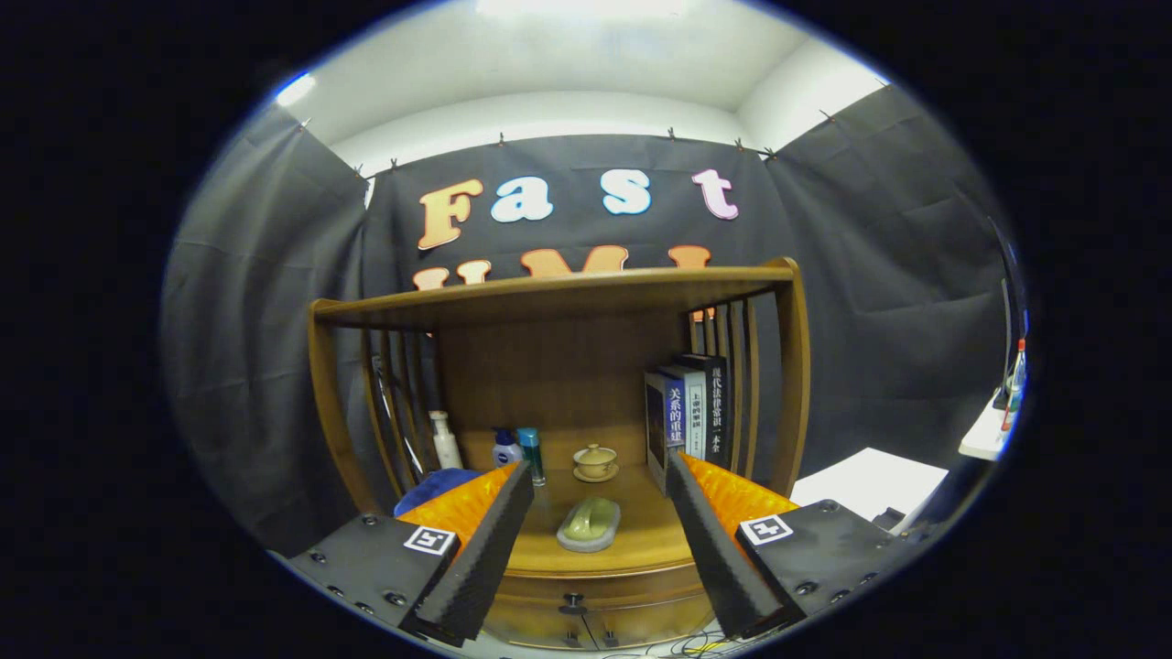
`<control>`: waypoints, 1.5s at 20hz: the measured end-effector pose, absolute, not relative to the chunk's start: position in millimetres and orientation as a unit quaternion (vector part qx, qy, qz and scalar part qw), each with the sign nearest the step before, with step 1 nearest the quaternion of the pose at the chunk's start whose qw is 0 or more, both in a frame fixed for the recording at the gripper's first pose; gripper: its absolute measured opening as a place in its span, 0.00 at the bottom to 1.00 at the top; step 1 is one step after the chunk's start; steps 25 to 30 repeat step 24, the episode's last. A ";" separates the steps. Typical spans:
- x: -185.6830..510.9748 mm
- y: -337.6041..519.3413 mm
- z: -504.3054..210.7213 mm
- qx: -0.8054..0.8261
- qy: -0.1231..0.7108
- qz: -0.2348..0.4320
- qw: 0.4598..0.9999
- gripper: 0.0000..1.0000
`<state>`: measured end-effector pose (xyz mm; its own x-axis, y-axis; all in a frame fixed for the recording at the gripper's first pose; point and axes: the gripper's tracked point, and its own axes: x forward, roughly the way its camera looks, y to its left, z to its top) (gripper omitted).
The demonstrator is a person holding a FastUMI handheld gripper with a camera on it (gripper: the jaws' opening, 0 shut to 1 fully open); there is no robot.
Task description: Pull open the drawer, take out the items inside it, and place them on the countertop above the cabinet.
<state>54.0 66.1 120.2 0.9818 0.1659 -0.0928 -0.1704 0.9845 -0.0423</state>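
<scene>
Cabinet (pixel 558 384) of wood straight ahead, countertop (pixel 641 540) under a shelf board. On the countertop, left to right: white pump bottle (pixel 446 440) by the left slats, blue cloth (pixel 435 487) partly hidden behind the left finger, small blue-capped bottle (pixel 505 448), teal tube (pixel 532 454), lidded teacup on saucer (pixel 595 462), books (pixel 687 412) upright against the right side. Nearer, between the fingers, pale green soap-like item in a dish (pixel 589 524), perhaps. Drawer (pixel 586 609) below the countertop, shut, dark knob (pixel 573 604) on its front. Gripper (pixel 600 476) held wide open, gripping nothing, fingers apart before the countertop.
</scene>
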 end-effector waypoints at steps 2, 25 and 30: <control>50.4 75.8 125.6 -0.027 0.042 0.093 0.994 0.97; 55.1 73.2 105.9 -0.022 0.060 0.080 0.995 0.97; 55.1 73.2 105.9 -0.022 0.060 0.080 0.995 0.97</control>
